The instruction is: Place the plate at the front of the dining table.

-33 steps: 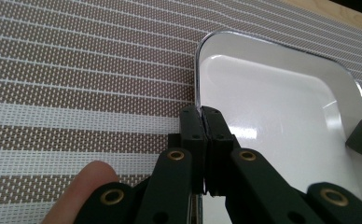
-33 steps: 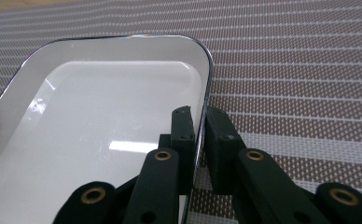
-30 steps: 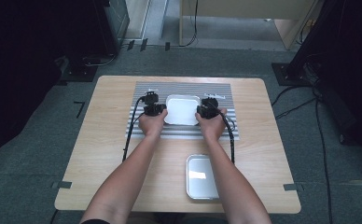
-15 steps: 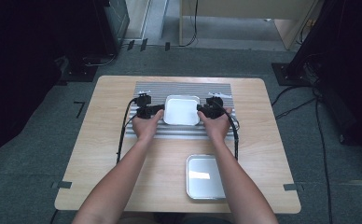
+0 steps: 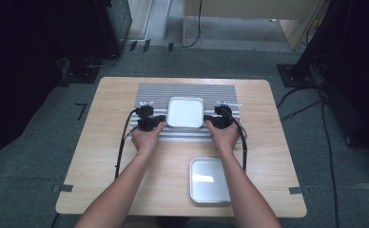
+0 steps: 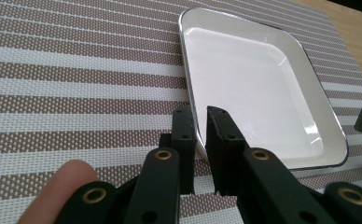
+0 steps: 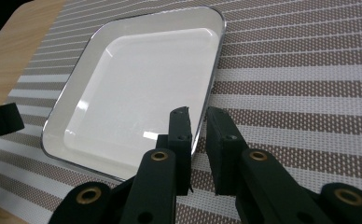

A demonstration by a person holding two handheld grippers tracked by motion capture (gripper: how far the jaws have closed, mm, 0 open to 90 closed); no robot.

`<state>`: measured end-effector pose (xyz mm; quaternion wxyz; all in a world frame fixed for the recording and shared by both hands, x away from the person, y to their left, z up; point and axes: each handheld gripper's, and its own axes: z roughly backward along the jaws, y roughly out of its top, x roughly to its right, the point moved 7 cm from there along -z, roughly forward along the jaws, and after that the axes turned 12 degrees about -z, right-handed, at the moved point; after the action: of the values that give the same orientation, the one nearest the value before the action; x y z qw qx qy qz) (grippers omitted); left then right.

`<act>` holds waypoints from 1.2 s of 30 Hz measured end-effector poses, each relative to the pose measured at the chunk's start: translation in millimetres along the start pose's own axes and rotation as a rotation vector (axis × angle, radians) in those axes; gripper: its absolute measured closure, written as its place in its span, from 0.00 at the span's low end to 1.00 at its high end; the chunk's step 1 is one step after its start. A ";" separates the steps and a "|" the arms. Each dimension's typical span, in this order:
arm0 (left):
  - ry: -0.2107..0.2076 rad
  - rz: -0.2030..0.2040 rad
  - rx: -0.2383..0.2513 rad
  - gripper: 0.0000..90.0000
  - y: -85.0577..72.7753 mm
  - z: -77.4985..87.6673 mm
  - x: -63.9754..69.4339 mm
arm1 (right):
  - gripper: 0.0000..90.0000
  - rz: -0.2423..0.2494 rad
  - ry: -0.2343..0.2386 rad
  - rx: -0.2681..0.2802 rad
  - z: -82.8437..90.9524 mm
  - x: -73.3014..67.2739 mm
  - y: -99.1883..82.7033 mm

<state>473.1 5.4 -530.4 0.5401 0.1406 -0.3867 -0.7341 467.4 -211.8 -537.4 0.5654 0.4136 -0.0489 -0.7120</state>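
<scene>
The person is holding a white tray (image 5: 185,112) by its two opposite rims, and the main risk is that one side is slipping out, because each gripper is pinching only a thin, smooth rim near one corner; if one hand is rising faster than the other, the tray is tilting and may twist out of the grip. The jaws have just been closing. The left gripper (image 6: 199,122) is clamping the tray's left rim between its nearly closed jaws, and the right gripper (image 7: 197,122) is doing the same on the right rim. The tray is sitting at the middle of the striped mat (image 5: 149,92), between both grippers; I cannot tell if it is already lifting off the mat. A metal tray (image 5: 209,179) is lying nearer the person, well apart.
</scene>
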 end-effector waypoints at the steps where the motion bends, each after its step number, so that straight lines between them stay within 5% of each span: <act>1: 0.001 0.003 0.002 0.90 0.1 -0.5 0.4 | 0.90 -0.014 0.000 0.000 -0.4 0.9 -0.5; 12: -0.022 0.039 -0.050 0.89 -9.3 -19.9 5.5 | 0.89 -0.046 0.012 -0.061 -20.6 3.5 -11.5; 22: 0.015 0.066 -0.068 0.94 1.3 -29.2 1.9 | 0.95 -0.090 -0.035 -0.027 -27.3 2.1 -2.9; 36: 0.027 0.088 -0.082 0.95 6.7 -35.0 -5.1 | 0.94 -0.079 -0.045 -0.015 -34.2 -2.9 0.4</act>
<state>501.5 -5.3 -549.8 0.5822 0.1112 -0.3549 -0.7229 489.8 -195.9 -558.1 0.5387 0.3950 -0.0400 -0.7431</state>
